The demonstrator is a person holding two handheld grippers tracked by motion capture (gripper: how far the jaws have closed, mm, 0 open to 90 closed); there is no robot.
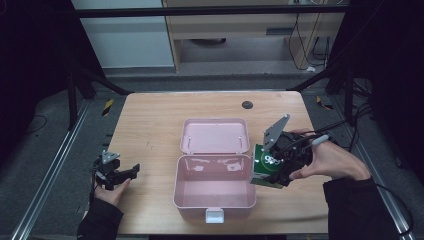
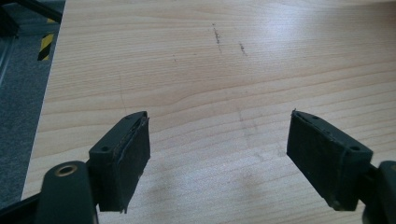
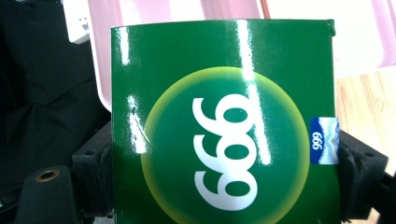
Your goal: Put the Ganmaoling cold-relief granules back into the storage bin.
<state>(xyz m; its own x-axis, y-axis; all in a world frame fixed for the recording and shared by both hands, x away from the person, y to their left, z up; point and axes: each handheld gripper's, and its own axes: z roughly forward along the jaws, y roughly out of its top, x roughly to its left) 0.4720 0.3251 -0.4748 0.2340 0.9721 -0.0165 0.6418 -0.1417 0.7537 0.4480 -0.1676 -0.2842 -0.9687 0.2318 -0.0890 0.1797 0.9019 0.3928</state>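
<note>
**A dim workroom around a pale wooden table**

A light wood-grain table [image 1: 150,125] with a small dark round spot [image 1: 247,105] near its far edge stands on grey floor [image 1: 40,165]. Metal rails [image 1: 50,170] run along both sides, with yellow-black striped markers [image 1: 107,106] near the far corners. Beyond, a wooden cabinet [image 1: 240,30] stands beside a white panel [image 1: 125,40], with cables [image 1: 310,50] hanging at its right. The edges lie in shadow.

Green carton [image 3: 224,126] — yellow disc; pink box [image 1: 215,187].

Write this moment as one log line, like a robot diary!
right gripper: shut on green box, beside open pink case | left gripper: open, nothing held, over table
</note>
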